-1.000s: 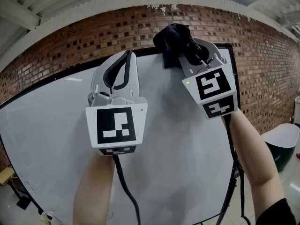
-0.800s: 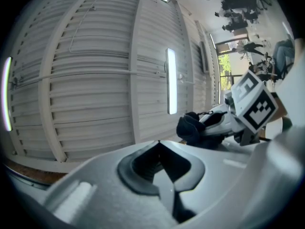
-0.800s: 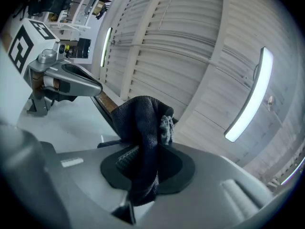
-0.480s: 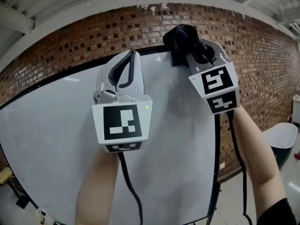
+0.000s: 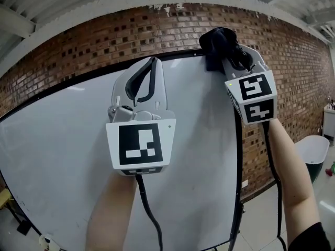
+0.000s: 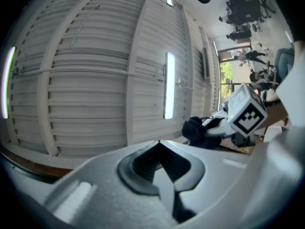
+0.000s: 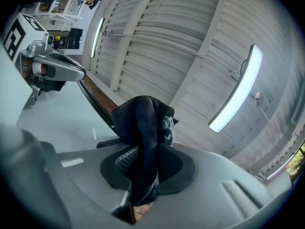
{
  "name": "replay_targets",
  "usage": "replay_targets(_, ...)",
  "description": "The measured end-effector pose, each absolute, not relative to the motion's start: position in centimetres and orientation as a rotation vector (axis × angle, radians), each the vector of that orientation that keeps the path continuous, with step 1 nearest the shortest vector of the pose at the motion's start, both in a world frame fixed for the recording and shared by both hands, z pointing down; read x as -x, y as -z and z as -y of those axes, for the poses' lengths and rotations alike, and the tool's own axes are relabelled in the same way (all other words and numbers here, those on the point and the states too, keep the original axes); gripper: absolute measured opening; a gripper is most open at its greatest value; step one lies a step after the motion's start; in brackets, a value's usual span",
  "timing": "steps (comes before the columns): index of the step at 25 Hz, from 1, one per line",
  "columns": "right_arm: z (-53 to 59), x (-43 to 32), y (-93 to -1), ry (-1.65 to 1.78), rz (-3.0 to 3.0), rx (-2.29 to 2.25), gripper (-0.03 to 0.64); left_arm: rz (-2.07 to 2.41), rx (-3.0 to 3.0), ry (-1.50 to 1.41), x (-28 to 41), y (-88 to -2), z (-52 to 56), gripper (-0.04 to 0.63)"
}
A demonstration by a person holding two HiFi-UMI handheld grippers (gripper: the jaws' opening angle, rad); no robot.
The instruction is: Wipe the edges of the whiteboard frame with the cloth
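A large whiteboard (image 5: pixel 63 156) with a thin black frame (image 5: pixel 238 156) stands before a brick wall. My right gripper (image 5: pixel 226 48) is shut on a dark cloth (image 5: pixel 217 42), which is pressed on the frame's top edge near the upper right corner. In the right gripper view the cloth (image 7: pixel 143 142) bulges out from between the jaws over the black frame (image 7: pixel 97 106). My left gripper (image 5: pixel 148 72) is held up against the board's upper middle, shut and holding nothing; in its own view the tips (image 6: pixel 159 144) meet.
The brick wall (image 5: pixel 293 88) runs behind and to the right of the board. A white and dark green tub (image 5: pixel 311 156) stands on the floor at the right. The board's stand legs (image 5: pixel 238 229) reach the tiled floor below.
The right gripper has slid the cloth rightward along the top edge of the frame toward the upper right corner. The left gripper has drifted a little to the right.
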State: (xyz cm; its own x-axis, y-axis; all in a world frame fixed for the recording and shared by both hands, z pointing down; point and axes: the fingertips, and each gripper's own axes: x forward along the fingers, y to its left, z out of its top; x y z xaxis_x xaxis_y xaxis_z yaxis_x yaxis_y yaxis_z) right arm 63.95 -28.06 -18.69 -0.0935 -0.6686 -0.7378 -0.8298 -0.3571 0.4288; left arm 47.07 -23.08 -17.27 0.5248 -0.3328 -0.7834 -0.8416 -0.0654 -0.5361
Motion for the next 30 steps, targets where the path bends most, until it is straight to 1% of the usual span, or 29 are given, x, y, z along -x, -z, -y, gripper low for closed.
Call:
replay_targets(5,28.4,-64.6,18.1,-1.399,-1.680,2.041,0.058,-0.983,1.683,-0.609,-47.3,17.5,23.2,0.005)
replay_targets(15,27.6,-67.5,17.3,-1.426,-1.712,1.992,0.058,-1.009,1.661,-0.583,-51.5,16.8,23.0,0.005)
replay_targets(21,27.5,-66.5,16.3,-1.548,-1.768,1.913,0.058,-1.049,1.659,-0.596,-53.8,16.0,22.8,0.005)
replay_targets(30,26.8,-65.9,13.8,-1.477,-1.877,1.805,0.058,-1.058,1.723,-0.560,-54.9,12.9,21.4,0.005)
